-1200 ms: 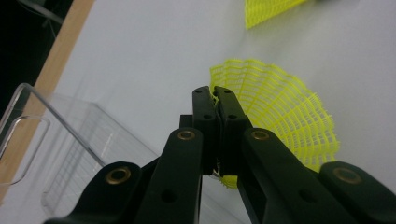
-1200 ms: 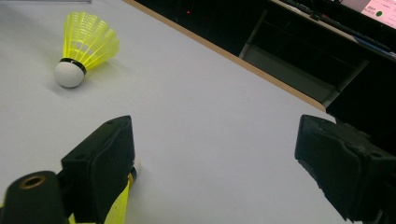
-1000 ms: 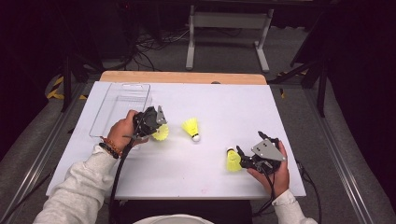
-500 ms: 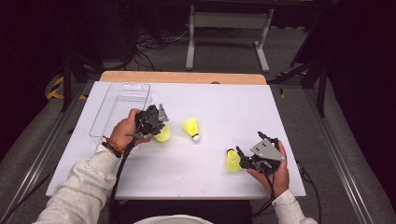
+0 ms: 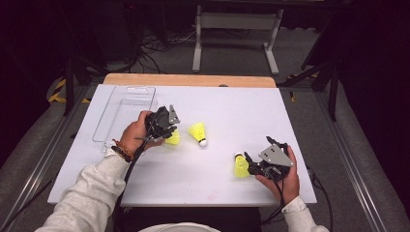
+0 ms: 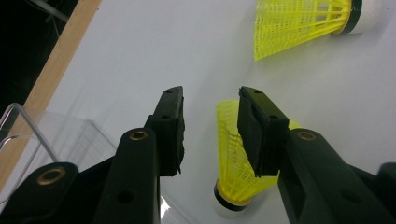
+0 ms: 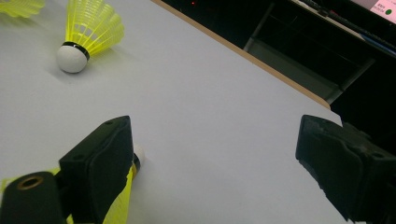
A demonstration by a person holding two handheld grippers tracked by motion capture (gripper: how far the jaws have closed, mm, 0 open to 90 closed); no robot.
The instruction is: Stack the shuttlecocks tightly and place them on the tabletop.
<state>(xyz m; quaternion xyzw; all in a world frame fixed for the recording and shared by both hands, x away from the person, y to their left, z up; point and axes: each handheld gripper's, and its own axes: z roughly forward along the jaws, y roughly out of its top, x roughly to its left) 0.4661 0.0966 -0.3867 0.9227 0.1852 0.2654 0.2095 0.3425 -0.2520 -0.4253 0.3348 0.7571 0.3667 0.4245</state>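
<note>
Left gripper view: open left claw (image 6: 210, 133) straddles a yellow mesh shuttlecock (image 6: 233, 163); right claw (image 7: 224, 172) gapes wide.

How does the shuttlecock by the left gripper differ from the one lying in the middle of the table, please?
The shuttlecock by the left gripper sits partly behind one of that gripper's fingers, while the middle shuttlecock lies alone on the table, clear of both grippers. In the left gripper view the near one's cork points toward the camera; the middle one lies on its side, cork pointing sideways. Both have yellow mesh skirts and white corks.

High overhead forward view; two close gripper-mounted views, table (image 5: 232, 101) shared.
</note>
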